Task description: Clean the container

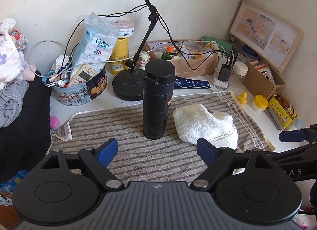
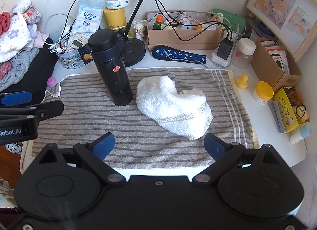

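- The black flask [image 1: 158,99] stands upright on the striped towel [image 1: 128,150], its lid on, near the middle of the towel's far half.
- A white cloth [image 1: 206,125] lies crumpled just to the right of the flask, close to it, though I cannot tell if they touch.
- The left gripper [image 1: 157,150] hangs over the near part of the towel with its blue fingers spread wide, and it holds nothing. It points toward the flask.
- The right gripper [image 2: 159,144] is also spread wide and empty, and it points toward the cloth.
- This scene fits two stages: the flask is waiting for the wipe, or it is already wiped and the cloth is put down again. I see no dirt or wet marks on the flask that decide it.
- If wiping is the step, I think it goes well like this: one gripper closes on the flask's body low enough to keep it steady, because it is tall and narrow and may tip on the soft towel.
- The cloth is thick and loose, so the other gripper should pinch a good fold, not only an edge.
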{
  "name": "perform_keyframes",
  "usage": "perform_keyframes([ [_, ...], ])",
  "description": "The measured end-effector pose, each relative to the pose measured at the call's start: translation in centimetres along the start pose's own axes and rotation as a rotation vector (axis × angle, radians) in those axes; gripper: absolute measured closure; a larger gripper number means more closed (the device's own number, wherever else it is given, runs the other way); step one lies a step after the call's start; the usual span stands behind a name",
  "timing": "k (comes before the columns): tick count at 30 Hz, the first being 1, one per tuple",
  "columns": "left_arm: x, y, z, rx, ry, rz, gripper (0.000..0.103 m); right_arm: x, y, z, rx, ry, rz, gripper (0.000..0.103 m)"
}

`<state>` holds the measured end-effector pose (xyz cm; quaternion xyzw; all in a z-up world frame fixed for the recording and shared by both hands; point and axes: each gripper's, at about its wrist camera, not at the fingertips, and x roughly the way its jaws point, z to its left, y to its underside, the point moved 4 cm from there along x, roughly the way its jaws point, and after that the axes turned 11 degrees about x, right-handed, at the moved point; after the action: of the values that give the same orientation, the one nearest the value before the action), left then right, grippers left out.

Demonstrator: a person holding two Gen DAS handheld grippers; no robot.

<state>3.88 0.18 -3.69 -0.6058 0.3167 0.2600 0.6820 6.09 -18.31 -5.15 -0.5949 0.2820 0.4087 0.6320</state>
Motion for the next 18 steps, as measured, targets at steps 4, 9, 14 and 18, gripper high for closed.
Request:
perform_keyframes([
  [4, 0.2, -0.1, -0.1, 0.003, 0.001, 0.001, 0.016, 0.1, -0.1, 0.0, 0.000, 0.001, 0.003, 0.005],
  [9, 0.5, -0.2, -0.2, 0.002, 0.003, 0.005, 0.016, 0.2, -0.1, 0.1, 0.000, 0.003, 0.006, 0.005],
  [14, 0.8, -0.3, -0.2, 0.001, 0.006, 0.010, 0.016, 0.4, -0.2, 0.2, 0.001, 0.005, 0.011, 0.005],
  [18, 1.1, -0.6, 0.2, 0.000, 0.010, 0.016, 0.016, 1.1, -0.8, -0.3, 0.002, 0.003, 0.017, 0.005],
])
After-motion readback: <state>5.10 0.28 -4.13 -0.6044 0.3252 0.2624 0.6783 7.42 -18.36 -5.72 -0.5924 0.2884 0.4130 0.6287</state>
